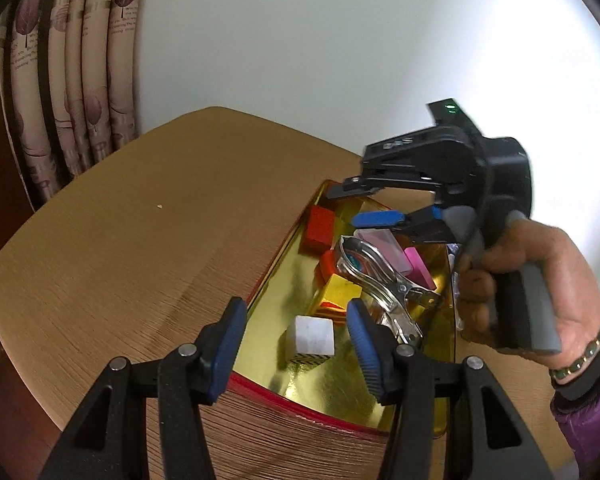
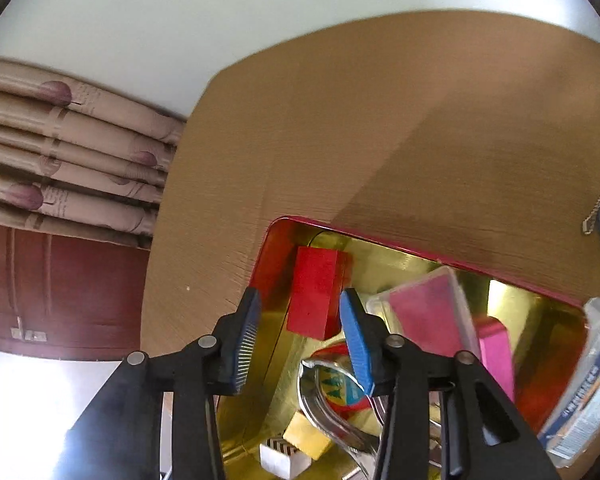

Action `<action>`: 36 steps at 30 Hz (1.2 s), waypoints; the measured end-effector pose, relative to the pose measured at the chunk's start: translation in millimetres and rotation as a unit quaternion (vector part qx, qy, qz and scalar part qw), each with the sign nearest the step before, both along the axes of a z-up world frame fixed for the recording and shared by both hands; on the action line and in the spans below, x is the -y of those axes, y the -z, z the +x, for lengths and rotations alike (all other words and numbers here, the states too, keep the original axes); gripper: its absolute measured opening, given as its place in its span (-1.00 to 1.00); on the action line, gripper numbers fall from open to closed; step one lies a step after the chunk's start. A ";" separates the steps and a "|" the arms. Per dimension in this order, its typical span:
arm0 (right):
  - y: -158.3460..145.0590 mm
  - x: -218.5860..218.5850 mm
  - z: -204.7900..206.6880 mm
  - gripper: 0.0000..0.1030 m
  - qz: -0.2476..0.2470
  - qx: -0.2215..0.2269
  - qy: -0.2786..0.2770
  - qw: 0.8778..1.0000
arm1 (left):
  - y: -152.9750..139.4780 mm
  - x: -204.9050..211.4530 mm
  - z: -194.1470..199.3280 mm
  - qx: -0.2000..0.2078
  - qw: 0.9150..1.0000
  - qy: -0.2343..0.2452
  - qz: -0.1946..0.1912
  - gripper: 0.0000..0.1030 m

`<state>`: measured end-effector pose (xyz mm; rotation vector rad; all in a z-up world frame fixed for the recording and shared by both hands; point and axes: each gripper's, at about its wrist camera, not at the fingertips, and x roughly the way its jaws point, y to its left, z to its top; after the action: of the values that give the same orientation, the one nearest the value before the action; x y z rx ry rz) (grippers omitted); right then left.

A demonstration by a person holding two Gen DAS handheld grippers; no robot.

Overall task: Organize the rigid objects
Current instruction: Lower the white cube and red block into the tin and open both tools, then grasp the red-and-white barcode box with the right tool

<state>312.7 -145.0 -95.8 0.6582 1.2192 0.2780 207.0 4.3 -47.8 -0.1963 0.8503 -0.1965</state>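
Both blue-padded grippers, left [image 1: 296,344] and right [image 2: 300,332], hover part-open and empty over the gold-lined red tin tray [image 1: 260,304]; a red rectangular block [image 2: 316,292] lies far left inside.

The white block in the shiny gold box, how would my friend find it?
Look on the brown wooden table for the gold-lined tin with red walls. The white block sits near the tin's near end, just in front of a yellow block. It is the only white cube, with a black-and-white zigzag pattern on its lower side.
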 end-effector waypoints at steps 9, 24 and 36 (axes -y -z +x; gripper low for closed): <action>-58.0 103.1 -158.1 0.46 -0.164 0.183 0.061 0.967 | -4.0 29.6 -13.4 0.015 0.999 0.038 0.032 0.03; -14.9 208.6 -272.9 0.46 -0.256 0.164 0.067 0.950 | -15.9 148.7 -71.1 0.053 0.977 0.156 0.138 0.03; -16.4 217.8 -227.1 0.64 -0.211 0.175 0.067 0.959 | -30.8 176.0 -65.8 0.045 0.970 0.166 0.170 0.03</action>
<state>85.6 -362.8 -79.3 0.2994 0.8500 0.0137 141.2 -171.7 -17.0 0.2773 0.8102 -0.3653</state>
